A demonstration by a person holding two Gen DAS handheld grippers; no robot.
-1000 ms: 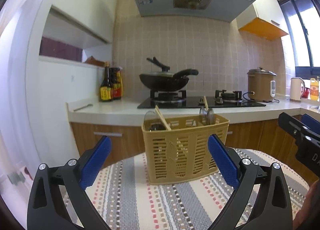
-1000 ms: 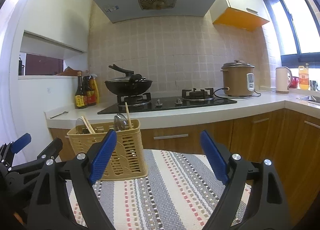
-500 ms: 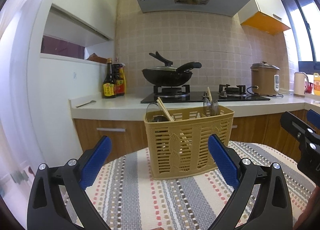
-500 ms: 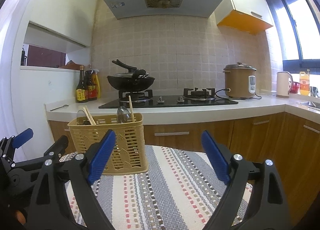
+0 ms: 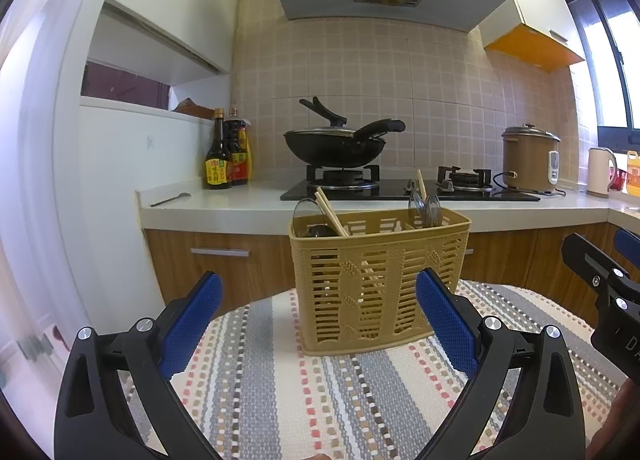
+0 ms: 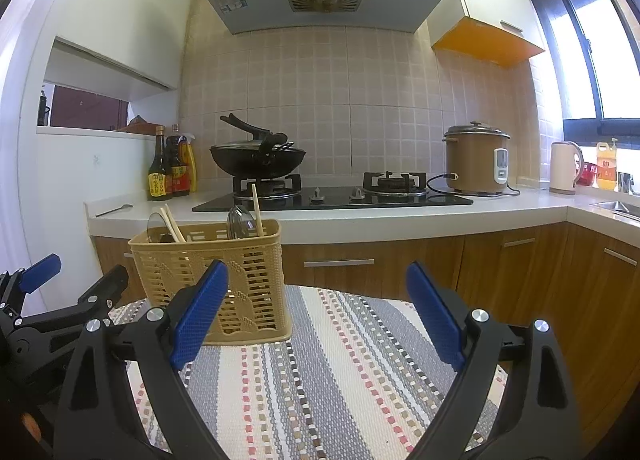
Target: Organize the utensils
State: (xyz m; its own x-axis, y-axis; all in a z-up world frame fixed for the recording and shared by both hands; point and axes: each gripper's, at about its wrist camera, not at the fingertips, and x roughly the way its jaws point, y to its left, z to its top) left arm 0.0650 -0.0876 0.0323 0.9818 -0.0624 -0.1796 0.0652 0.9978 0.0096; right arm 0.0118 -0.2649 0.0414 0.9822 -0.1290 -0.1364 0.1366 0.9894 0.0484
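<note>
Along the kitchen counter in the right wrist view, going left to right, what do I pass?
Sauce bottles → black wok → empty burner → rice cooker → kettle → sink.

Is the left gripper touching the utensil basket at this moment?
Apart. The right wrist view shows the left gripper well to the left of the utensil basket, with bare space between.

Left tongs (image 5: 316,320): black plastic arms, blue textured pads, silver screws at pivots. Right tongs (image 6: 316,316): same build, black arms, blue pads, silver screws.
</note>
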